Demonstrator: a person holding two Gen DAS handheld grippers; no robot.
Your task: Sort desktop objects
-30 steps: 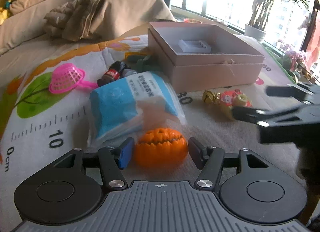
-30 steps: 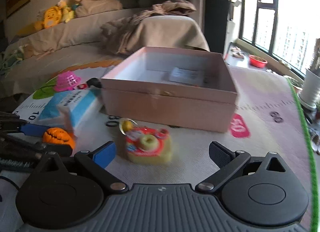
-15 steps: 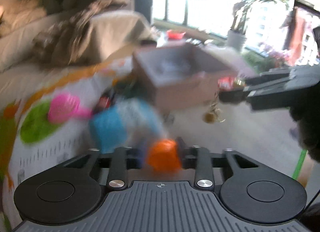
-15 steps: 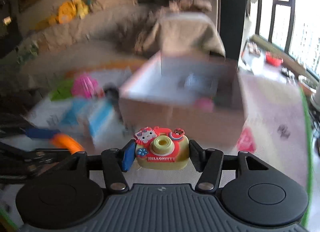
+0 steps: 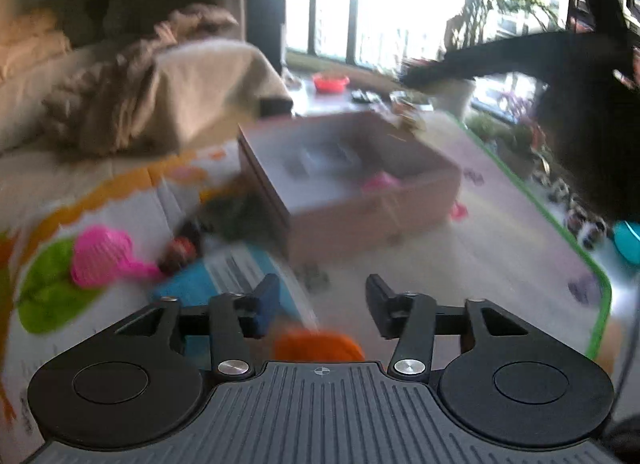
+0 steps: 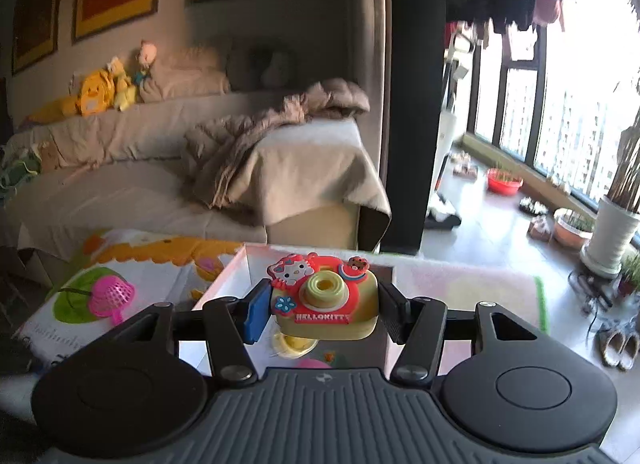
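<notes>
My right gripper (image 6: 322,310) is shut on a yellow and red Hello Kitty toy camera (image 6: 325,300) and holds it above the open pink box (image 6: 224,284). In the left wrist view the same box (image 5: 352,187) stands mid-table, blurred, with a pink item (image 5: 380,183) inside. My left gripper (image 5: 320,300) is open and raised. The orange pumpkin toy (image 5: 318,346) lies below and behind its fingertips, free of them. The right arm crosses the upper right of that view as a dark shape (image 5: 520,51).
A pink strainer toy (image 5: 100,258) (image 6: 110,296), a blue and white packet (image 5: 224,284) and small dark toys (image 5: 180,252) lie left of the box on the printed mat (image 5: 500,264). A sofa with a blanket (image 6: 280,151) stands behind. Plant pots (image 6: 608,236) stand by the window.
My right gripper closed on the toy camera and lifted it over the box. My left gripper closed on the pumpkin, then opened and let it go while rising.
</notes>
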